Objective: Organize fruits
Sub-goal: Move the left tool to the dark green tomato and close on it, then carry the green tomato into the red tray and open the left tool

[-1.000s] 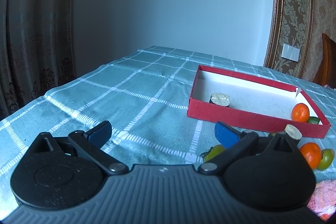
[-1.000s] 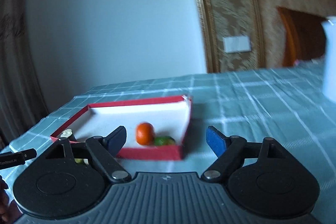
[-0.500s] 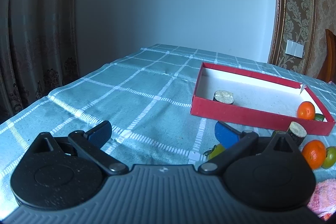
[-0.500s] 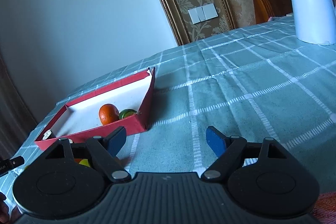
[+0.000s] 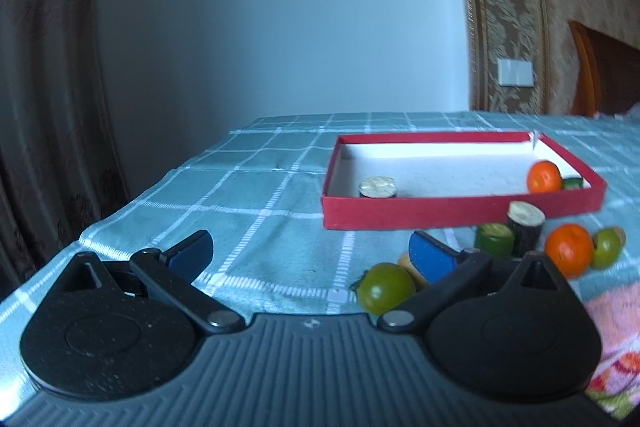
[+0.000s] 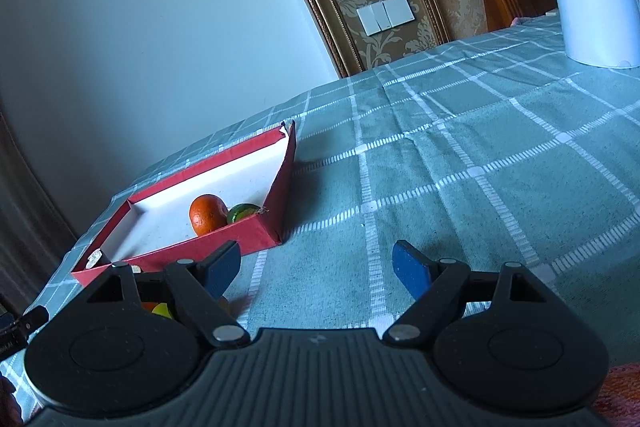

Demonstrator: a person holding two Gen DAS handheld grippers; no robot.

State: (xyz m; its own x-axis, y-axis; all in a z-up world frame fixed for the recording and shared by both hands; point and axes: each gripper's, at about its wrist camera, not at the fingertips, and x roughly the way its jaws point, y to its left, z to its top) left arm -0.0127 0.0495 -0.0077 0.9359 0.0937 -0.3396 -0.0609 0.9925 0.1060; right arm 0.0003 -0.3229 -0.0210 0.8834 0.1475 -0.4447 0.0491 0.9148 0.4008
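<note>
Red box (image 5: 460, 217) lengthwise across left view

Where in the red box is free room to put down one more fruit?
The red box floor is bare in the middle, between the cut piece at one end and the orange with a green fruit at the other corner.
</note>
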